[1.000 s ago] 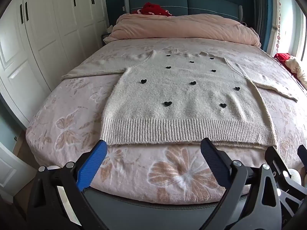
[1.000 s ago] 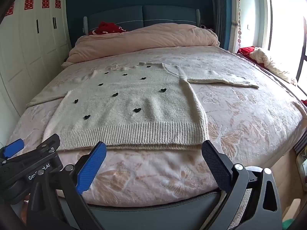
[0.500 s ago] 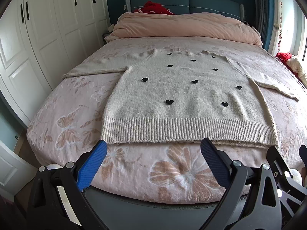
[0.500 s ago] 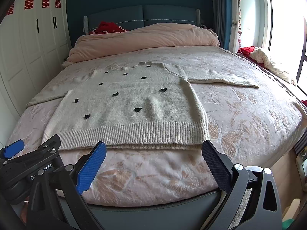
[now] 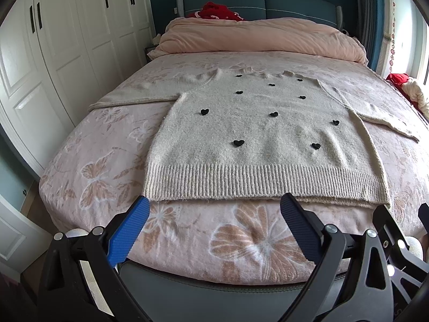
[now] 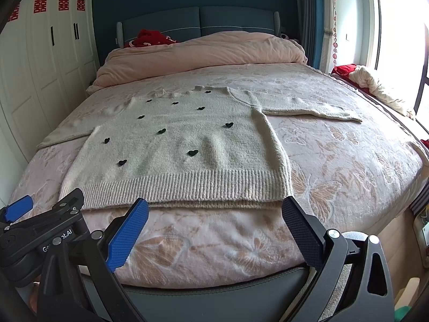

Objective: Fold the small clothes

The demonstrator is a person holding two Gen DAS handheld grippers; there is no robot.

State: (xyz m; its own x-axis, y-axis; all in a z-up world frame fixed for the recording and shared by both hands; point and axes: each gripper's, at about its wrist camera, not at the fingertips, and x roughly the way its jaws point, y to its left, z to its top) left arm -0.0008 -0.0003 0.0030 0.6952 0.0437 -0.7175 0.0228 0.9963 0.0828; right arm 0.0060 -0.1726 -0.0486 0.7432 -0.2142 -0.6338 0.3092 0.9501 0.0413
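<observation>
Both cameras creep a little closer to the bed (image 5: 88, 177) than a second ago: in the left view the ribbed hem sits slightly lower and larger, and the right view barely shifts at all. Nothing on the bed has been touched. I read that as the approach phase, with folding not yet begun.

My left gripper (image 5: 214, 214) hangs released, jaws spread wide, holding nothing, just short of the hem near its 7 o'clock corner. My right gripper (image 6: 215, 216) is likewise released and empty, its jaws framing the hem near the 5 o'clock corner. Neither touches cloth.

One sweater (image 5: 257, 134) lies flat and face up in the middle of the bed, hem toward me at 6 o'clock, neckline at 12. Its two sleeves are spread out: one (image 5: 139, 96) toward 10 o'clock, the other (image 6: 297, 104) toward 2 o'clock. I count ten black hearts on the front in the left view and the same ten in the right.

One rolled pink duvet (image 5: 262, 37) lies across the head of the bed at 12 o'clock, with one red item (image 5: 219, 10) behind it.
</observation>
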